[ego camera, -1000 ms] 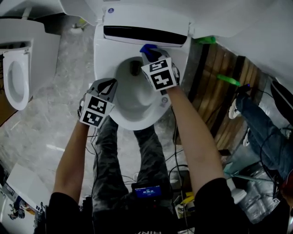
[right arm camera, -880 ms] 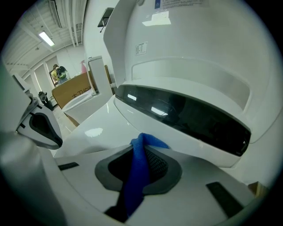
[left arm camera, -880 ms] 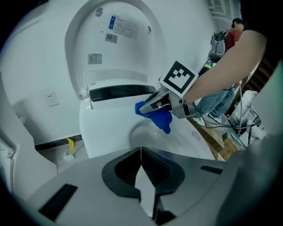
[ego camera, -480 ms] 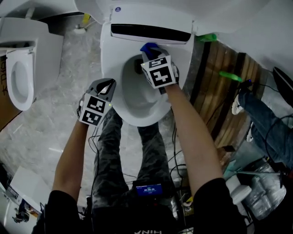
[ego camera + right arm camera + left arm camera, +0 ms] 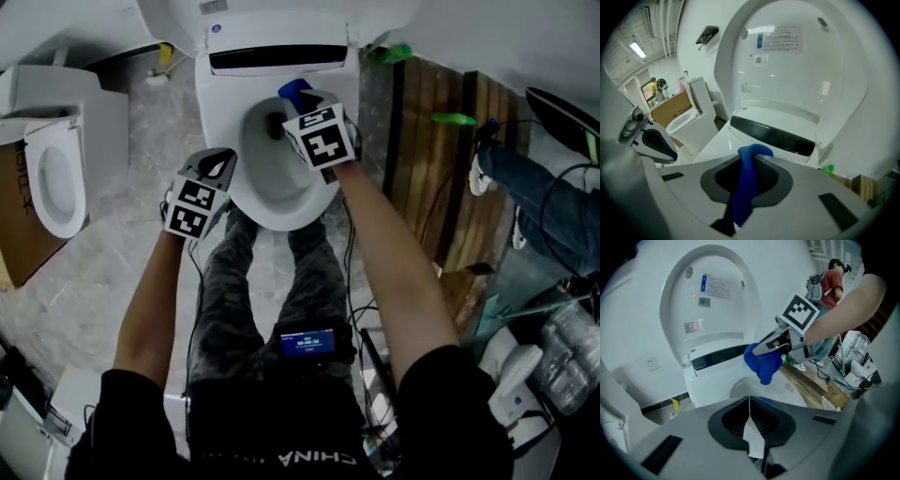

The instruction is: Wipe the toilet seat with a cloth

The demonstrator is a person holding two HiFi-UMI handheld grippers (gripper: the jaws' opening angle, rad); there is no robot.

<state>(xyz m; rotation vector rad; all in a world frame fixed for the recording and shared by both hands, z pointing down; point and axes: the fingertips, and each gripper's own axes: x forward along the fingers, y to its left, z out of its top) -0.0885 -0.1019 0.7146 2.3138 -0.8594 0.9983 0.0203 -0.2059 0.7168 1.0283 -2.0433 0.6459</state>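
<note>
Tools, two, at one white ceramic toilet (image 5: pixel 211 112).
One crumpled blue cloth (image 5: pixel 292 89) sits clamped in right tool (image 5: pixel 291 103); left tool (image 5: pixel 220 167) closed beside it.

In the head view the right gripper (image 5: pixel 296 101) hides most of the blue cloth (image 5: pixel 292 89); only a tip shows. The toilet's raised lid (image 5: pixel 281 14) is cut off by the top edge. The label (image 5: pixel 780 42) on that lid is too small to read. A bystander (image 5: pixel 534 187) is cut off at the right edge, with only a leg and shoe showing.
</note>
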